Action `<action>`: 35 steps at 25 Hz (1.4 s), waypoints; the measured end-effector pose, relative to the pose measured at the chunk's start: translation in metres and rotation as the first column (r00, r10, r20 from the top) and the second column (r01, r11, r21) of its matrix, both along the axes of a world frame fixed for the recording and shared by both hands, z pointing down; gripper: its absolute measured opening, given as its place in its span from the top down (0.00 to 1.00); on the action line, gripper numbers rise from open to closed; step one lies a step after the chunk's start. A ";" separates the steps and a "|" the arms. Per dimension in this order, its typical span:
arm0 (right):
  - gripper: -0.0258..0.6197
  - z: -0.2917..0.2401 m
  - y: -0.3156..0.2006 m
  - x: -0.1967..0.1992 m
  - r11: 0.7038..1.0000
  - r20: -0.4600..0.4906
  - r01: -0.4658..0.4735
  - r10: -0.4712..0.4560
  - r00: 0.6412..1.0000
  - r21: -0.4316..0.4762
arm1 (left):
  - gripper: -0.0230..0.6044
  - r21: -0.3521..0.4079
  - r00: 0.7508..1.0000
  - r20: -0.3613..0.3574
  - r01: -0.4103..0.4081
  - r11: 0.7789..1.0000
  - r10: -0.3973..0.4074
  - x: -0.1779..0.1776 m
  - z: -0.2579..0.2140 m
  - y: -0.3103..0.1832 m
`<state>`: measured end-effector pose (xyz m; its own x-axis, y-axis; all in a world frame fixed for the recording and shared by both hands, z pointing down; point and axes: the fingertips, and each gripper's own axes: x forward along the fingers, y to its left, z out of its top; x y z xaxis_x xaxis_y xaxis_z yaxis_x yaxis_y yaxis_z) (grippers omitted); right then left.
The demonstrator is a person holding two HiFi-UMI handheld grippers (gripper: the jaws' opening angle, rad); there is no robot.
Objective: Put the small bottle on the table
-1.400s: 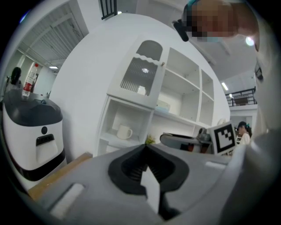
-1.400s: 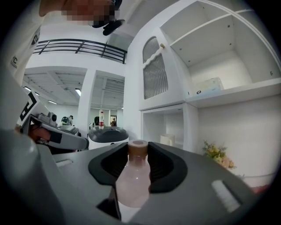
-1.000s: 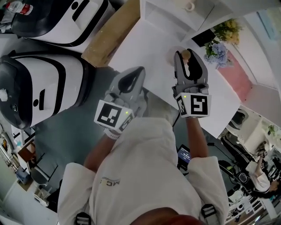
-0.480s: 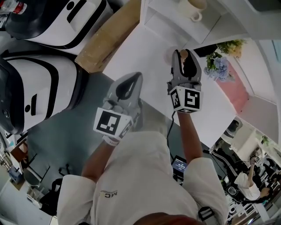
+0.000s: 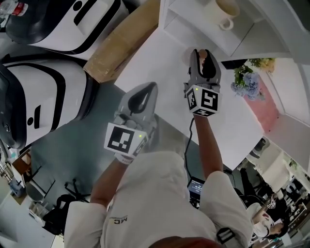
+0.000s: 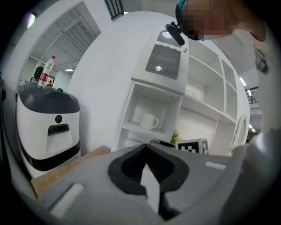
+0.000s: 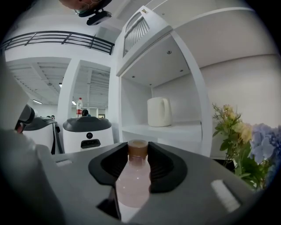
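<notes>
Over the far part of the white table (image 5: 160, 63), close to its back edge, the right gripper (image 5: 204, 62) holds the small bottle (image 5: 205, 55) upright between its jaws. From the right gripper view, the dark pads press on both sides of the bottle (image 7: 134, 176), a clear one with pale pinkish contents and a brown cap that pokes up just past the jaw tips of the right gripper (image 7: 137, 151). Whether the bottle's base touches the table cannot be told from either view. Beside the table's near edge, over the grey floor, the left gripper (image 5: 144, 92) points toward the table; its own view shows the jaws of the left gripper (image 6: 148, 154) pressed together with nothing between them. At the table's back edge stands a white shelf unit (image 5: 184, 17) with a white mug (image 5: 225, 10) on one shelf, the same mug (image 6: 149, 121) showing in the left gripper view. At the table's right end is a bunch of flowers (image 5: 249, 80), yellow and blue. Along the table's left end lies a brown board (image 5: 121, 46), and past it stand two white-and-black machines (image 5: 43, 97).
</notes>
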<state>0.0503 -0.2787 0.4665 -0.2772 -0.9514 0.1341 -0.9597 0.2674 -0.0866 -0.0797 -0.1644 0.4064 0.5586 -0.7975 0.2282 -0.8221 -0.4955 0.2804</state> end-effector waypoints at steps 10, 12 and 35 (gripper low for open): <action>0.74 0.038 -0.037 0.003 1.000 -0.046 -0.026 0.025 0.999 -0.004 | 0.96 -0.027 0.998 0.011 0.067 0.997 -0.067 -0.009 0.035 -0.033; 0.74 0.047 -0.041 0.006 0.999 -0.058 -0.036 0.036 0.998 -0.002 | 0.96 -0.044 0.998 0.014 0.070 0.997 -0.069 -0.007 0.048 -0.038; 0.74 0.125 -0.098 0.031 0.993 -0.086 -0.119 0.117 0.989 -0.021 | 0.96 -0.081 0.998 0.012 0.059 0.995 -0.058 0.016 0.116 -0.069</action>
<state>0.0814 -0.3769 0.5912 -0.1497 -0.9728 0.1770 -0.9886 0.1504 -0.0093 -0.0634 -0.2337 0.5222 0.5088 -0.8074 0.2987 -0.8520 -0.4225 0.3092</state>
